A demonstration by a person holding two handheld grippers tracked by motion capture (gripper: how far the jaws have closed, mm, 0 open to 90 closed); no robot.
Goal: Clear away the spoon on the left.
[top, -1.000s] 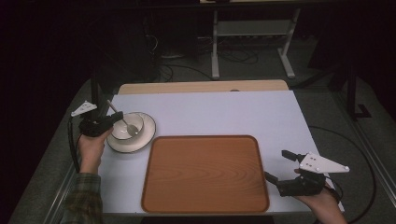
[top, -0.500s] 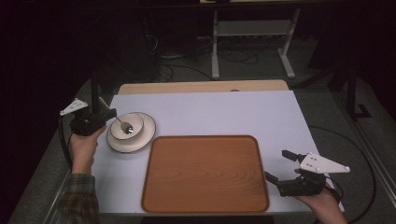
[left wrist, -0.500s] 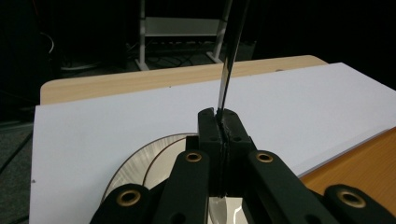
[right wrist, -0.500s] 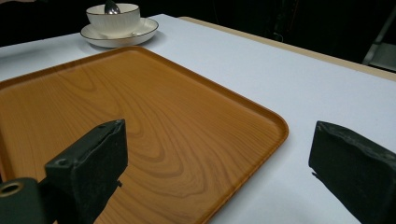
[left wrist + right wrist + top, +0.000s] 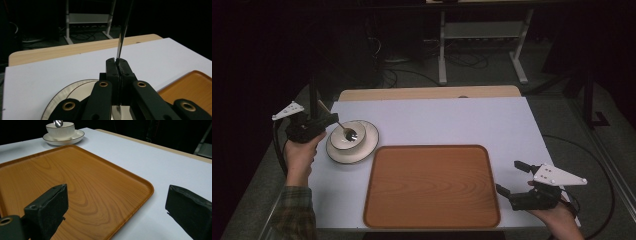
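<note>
A white bowl stands on a white saucer at the table's left. My left gripper hovers just left of the bowl, shut on the handle of a metal spoon whose tip hangs over the bowl's inside. In the left gripper view the jaws pinch the spoon edge-on, with the saucer below. My right gripper stands open, nothing between its jaws, at the near right corner of the wooden tray. The right gripper view looks between its jaws across the tray to the bowl.
A white mat covers the tabletop, with a strip of bare wood at the far edge. Behind the table stand a metal rack and loose cables on a dark floor. The tray holds nothing.
My left hand has risen a little and drifted left with the spoon still in its grip, and the gripper has tilted. The right gripper has kept still.
</note>
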